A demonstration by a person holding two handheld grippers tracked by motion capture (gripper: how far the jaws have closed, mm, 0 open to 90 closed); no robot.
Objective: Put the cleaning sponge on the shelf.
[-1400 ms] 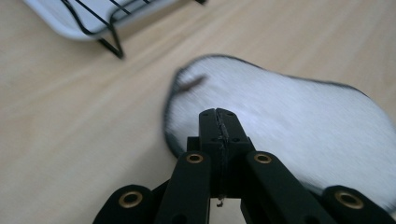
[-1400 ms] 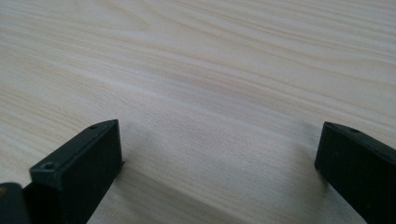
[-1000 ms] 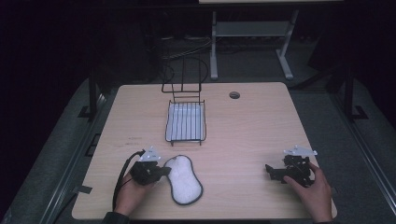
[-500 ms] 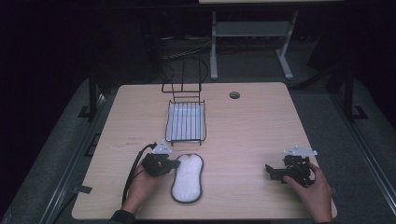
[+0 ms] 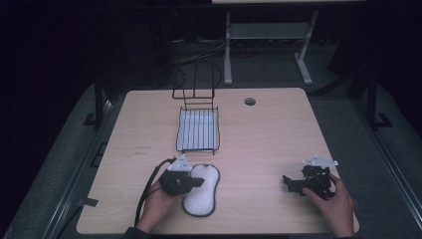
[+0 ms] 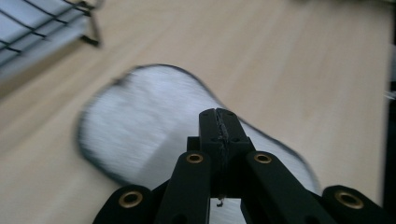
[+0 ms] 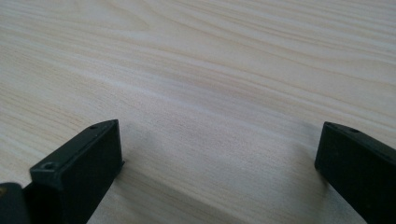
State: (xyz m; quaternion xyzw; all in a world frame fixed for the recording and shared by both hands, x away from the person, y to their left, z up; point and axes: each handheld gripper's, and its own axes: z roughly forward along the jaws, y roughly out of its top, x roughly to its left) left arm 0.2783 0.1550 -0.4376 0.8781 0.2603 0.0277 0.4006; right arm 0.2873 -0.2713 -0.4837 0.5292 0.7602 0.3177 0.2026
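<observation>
Now the left gripper (image 6: 219,122), jaws pressed together, sits over the white pad (image 5: 201,189), perhaps touching it; the right gripper (image 7: 219,154) is spread above the bare table (image 5: 268,134).

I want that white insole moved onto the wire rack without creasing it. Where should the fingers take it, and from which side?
Probably at the narrow waist of the white insole, on its dark-trimmed left edge, coming in low from the left gripper side. It lies flat on the table, so an edge must be pinched; the waist is slimmest. The left gripper is shut over it now. The wire rack stands just beyond.
</observation>
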